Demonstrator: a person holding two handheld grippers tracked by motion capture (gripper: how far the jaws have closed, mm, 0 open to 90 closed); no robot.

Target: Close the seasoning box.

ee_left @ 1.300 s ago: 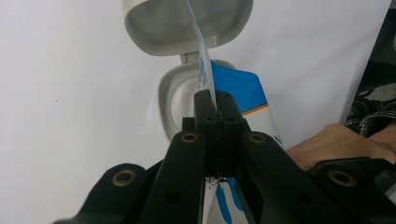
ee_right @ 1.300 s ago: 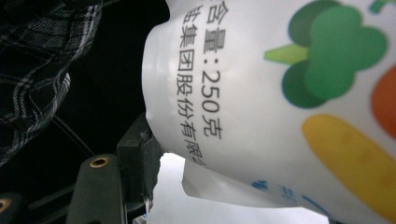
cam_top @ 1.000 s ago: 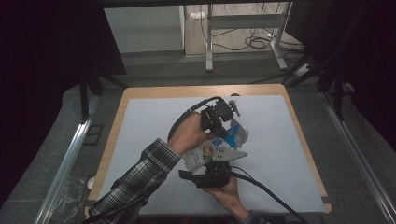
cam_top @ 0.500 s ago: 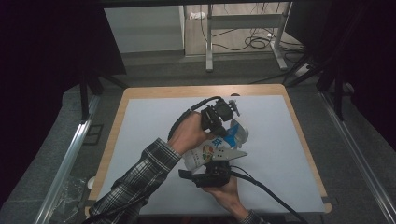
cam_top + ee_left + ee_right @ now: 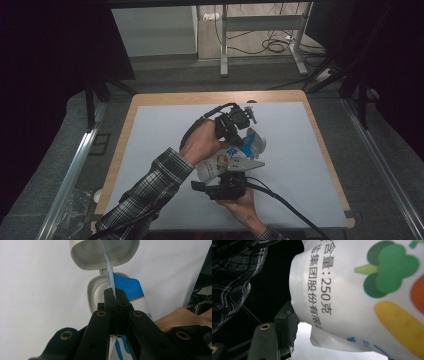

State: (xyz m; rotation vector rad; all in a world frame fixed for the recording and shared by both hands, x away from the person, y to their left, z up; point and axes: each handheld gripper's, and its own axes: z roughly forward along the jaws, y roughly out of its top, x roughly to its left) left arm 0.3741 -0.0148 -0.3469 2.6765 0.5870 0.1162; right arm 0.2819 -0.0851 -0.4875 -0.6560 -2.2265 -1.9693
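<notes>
The pouch (image 5: 226, 161) lies mid-worktop (image 5: 300, 150); the right hand-held gripper (image 5: 226, 181) clamps its body; the left hand-held gripper (image 5: 115, 298) pinches the seal strip (image 5: 109, 272) at the open cap (image 5: 103, 252); pull steadily along the strip, keeping the pouch pinned.

White pouch (image 5: 225, 162) (blue band, vegetable print), grey flip cap (image 5: 105, 255), plaid sleeve (image 5: 145, 195).

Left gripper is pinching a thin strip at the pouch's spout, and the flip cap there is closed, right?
Not quite. The left gripper does pinch the thin strip at the pouch spout, but the flip cap is hinged open, as the left gripper view shows.
</notes>
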